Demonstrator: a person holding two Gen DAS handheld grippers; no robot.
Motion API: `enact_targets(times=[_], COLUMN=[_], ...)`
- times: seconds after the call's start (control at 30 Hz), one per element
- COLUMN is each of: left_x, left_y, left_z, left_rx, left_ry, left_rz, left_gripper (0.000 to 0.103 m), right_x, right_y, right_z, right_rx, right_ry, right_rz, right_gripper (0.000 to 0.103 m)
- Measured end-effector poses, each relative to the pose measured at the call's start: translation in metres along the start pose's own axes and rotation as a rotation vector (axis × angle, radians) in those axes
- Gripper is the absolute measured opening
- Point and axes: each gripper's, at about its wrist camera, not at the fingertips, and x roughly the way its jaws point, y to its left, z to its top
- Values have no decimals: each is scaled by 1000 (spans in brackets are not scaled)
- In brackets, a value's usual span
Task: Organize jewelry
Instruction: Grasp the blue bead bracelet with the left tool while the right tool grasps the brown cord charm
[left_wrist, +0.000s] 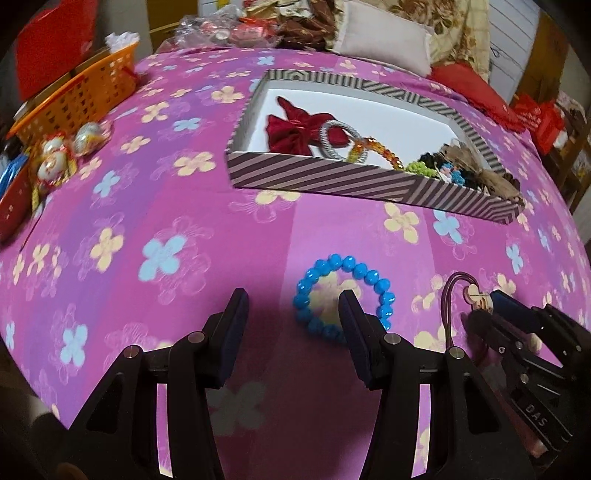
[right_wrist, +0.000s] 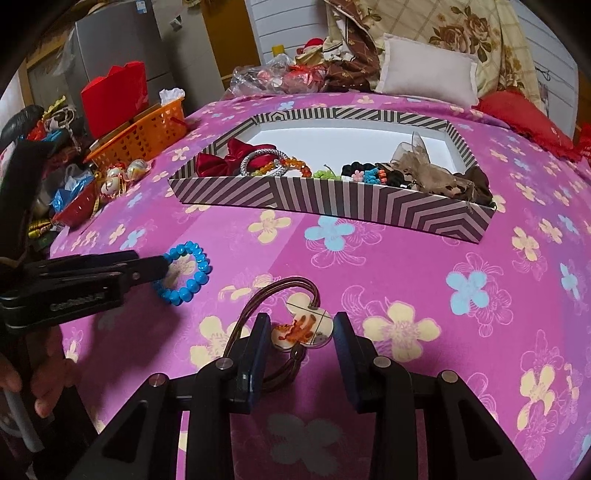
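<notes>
A blue bead bracelet (left_wrist: 369, 278) lies on the pink flowered bedspread (left_wrist: 147, 206). My left gripper (left_wrist: 293, 306) is open, with its right finger inside the ring and the ring's left arc between the pads, untouched. It also shows from the side as the left gripper (right_wrist: 162, 264) at the blue bracelet (right_wrist: 192, 275). A brown elastic hair tie with a white flower charm (right_wrist: 304, 325) lies between the pads of my right gripper (right_wrist: 301, 330), which are closed against the charm's sides. The striped box (left_wrist: 332, 181) behind holds a red bow (left_wrist: 295, 125), a silver bangle and several hair ties.
An orange basket (left_wrist: 85, 92) and small round ornaments (left_wrist: 55, 162) sit at the bed's left edge. A pale pillow (right_wrist: 428, 72) and bags lie behind the striped box (right_wrist: 332, 201). A person's hand (right_wrist: 40, 387) holds the left gripper's handle.
</notes>
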Motion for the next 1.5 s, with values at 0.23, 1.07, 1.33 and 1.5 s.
enact_targets(times=[0.23,1.07,1.33,1.5], left_x=[6,-73,-84,-88], left_y=[2,2,-4,-9], left_z=[3,10,21,27], left_rx=[12,-7,10,18], left_ry=[19,-128,-151,-160], left_rz=[-36,-149,-138,-134], left_gripper=[9,8,8,8], right_x=[0,-48,-58,-60], right_y=[-2,10,10,9], right_z=[0,12,15,18], right_rx=[11,3,-1,-3], right_ry=[-7,-100,-116,-120], right_rz=[13,25,24,21], right_gripper=[34,34,34,34])
